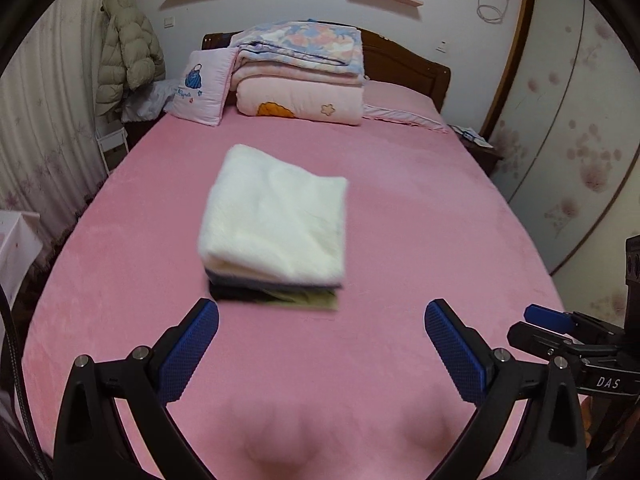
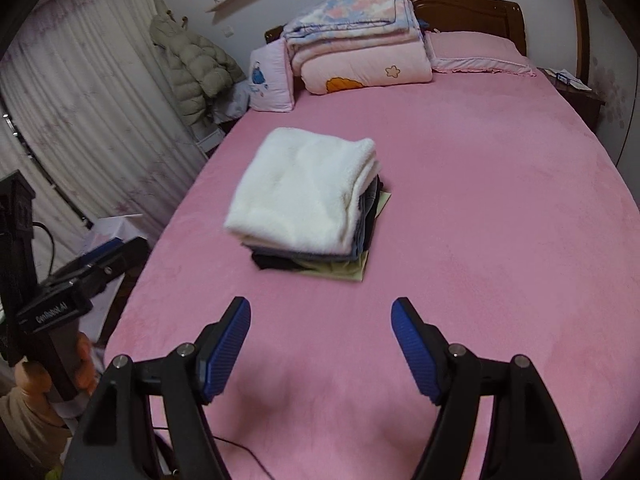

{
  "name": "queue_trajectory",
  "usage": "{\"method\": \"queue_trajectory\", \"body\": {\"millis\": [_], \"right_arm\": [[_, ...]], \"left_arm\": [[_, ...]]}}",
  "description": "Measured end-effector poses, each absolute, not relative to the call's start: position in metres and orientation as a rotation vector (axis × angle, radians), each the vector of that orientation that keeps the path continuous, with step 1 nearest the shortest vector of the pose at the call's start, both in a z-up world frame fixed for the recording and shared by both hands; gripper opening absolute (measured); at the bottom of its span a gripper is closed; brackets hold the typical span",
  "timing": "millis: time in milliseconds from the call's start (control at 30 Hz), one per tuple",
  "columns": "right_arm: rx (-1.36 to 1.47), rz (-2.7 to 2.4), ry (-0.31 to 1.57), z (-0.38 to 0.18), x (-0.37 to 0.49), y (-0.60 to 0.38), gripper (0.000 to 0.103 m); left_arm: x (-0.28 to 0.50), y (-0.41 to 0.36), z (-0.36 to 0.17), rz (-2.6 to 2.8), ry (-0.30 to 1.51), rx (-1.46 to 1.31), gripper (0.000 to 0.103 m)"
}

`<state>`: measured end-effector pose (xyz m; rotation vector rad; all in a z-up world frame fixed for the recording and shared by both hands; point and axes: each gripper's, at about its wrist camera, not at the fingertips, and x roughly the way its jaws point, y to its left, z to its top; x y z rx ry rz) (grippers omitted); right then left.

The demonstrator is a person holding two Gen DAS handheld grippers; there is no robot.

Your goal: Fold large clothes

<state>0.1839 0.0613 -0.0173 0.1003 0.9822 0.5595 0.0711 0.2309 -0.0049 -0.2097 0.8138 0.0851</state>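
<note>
A stack of folded clothes sits mid-bed, topped by a folded white fleece garment (image 1: pixel 276 216), which also shows in the right wrist view (image 2: pixel 304 192). Under it lie grey, black and pale green folded pieces (image 2: pixel 320 264). My left gripper (image 1: pixel 322 320) is open and empty, held above the pink bed (image 1: pixel 420 240) just short of the stack. My right gripper (image 2: pixel 320 318) is open and empty, also short of the stack. The right gripper shows at the right edge of the left wrist view (image 1: pixel 560 328); the left gripper shows at the left of the right wrist view (image 2: pixel 100 260).
Folded quilts (image 1: pixel 300 76) and a pillow (image 1: pixel 200 88) lie at the headboard. A puffer jacket (image 1: pixel 128 56) hangs by the curtain at the left. A nightstand (image 1: pixel 476 144) and wardrobe doors (image 1: pixel 568 128) stand at the right.
</note>
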Motion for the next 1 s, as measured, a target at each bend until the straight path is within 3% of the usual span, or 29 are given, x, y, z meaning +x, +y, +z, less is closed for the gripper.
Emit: {"method": "queue_trajectory", "body": {"millis": [167,333,667,1000], "right_arm": [[0.037,0.57,0.943,0.01,0.113,0.008,0.073],[0.004,0.514,0.937,-0.005,0.064,-0.037,0.073],[-0.043,0.374,0.983,-0.06,-0.002,-0.089,0.073],[-0.015,0.297,0.925,-0.05,-0.036,-0.12,0.073]], "left_arm": [[0.002,0.163,-0.001,0.077,0.823,-0.238,0.102],[-0.041,0.112,-0.022,0.115,0.851,-0.248,0.102],[-0.087,0.054,-0.079,0.15,0.953,-0.259,0.102],[-0.112,0.017,-0.075,0.156,0.937,-0.186,0.102]]}}
